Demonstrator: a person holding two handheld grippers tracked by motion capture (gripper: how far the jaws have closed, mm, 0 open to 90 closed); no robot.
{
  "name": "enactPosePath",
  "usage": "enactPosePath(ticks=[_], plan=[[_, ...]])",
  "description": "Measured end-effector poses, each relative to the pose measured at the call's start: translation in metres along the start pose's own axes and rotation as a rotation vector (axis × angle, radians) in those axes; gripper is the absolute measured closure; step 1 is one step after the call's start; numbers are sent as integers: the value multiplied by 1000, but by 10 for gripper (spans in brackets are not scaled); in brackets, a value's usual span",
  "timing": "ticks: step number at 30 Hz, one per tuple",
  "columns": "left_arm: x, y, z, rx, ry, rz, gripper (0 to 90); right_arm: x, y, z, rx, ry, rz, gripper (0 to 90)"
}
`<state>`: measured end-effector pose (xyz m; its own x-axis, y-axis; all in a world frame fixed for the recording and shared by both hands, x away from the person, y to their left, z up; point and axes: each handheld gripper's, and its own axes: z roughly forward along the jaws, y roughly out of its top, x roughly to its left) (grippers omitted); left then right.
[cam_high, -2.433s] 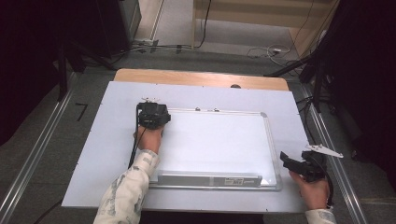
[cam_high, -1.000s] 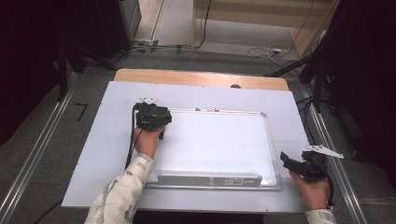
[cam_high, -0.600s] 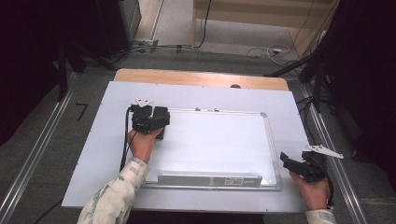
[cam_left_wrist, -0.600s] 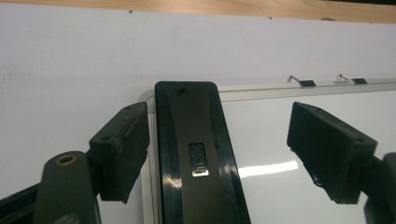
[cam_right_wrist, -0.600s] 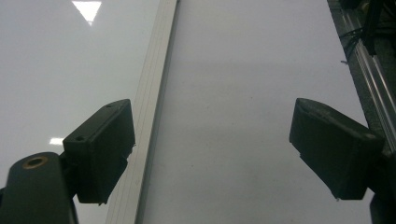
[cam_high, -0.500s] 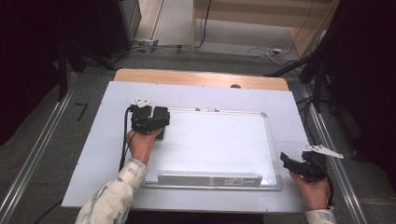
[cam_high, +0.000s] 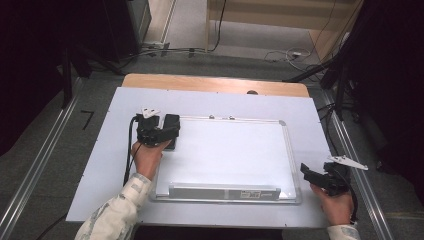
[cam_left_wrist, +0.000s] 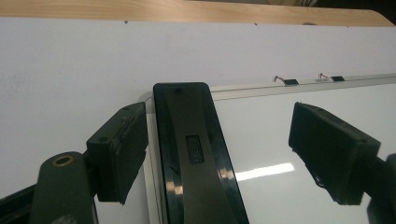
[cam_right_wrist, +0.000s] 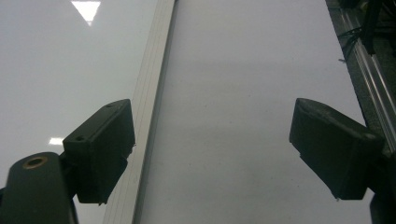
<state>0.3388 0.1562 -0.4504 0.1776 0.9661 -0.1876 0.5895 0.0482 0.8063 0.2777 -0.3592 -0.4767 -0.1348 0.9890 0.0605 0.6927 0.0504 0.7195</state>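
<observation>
A black eraser (cam_left_wrist: 196, 154) lies flat on the top-left corner of the whiteboard (cam_high: 230, 155); in the high view the eraser (cam_high: 172, 124) sits just ahead of my left hand. My left gripper (cam_left_wrist: 217, 116) straddles it, and its jaws have just been opening. The eraser lies between them, close to the left jaw and far from the right one, with neither pad pressing on it. My right gripper (cam_high: 306, 173) hovers open and empty over the board's right frame (cam_right_wrist: 149, 102). In its own view the right gripper (cam_right_wrist: 212, 140) has only board and table between its jaws.
The whiteboard rests on a white table sheet (cam_high: 200, 102) with a wooden strip (cam_high: 210, 82) along the far edge. A grey tray (cam_high: 222, 192) runs along the board's near edge. Metal rails (cam_high: 350, 150) and cables flank the table on the floor.
My left gripper has drawn back a little toward the near left, leaving the eraser on the board's corner. The right hand has kept still.
</observation>
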Motion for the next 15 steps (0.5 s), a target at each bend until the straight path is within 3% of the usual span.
enactPosePath(ticks=[15], plan=[[6, -10, -9, -11, -8, 3, 200, 0, -1, 1, 3, -3, 1, 129]])
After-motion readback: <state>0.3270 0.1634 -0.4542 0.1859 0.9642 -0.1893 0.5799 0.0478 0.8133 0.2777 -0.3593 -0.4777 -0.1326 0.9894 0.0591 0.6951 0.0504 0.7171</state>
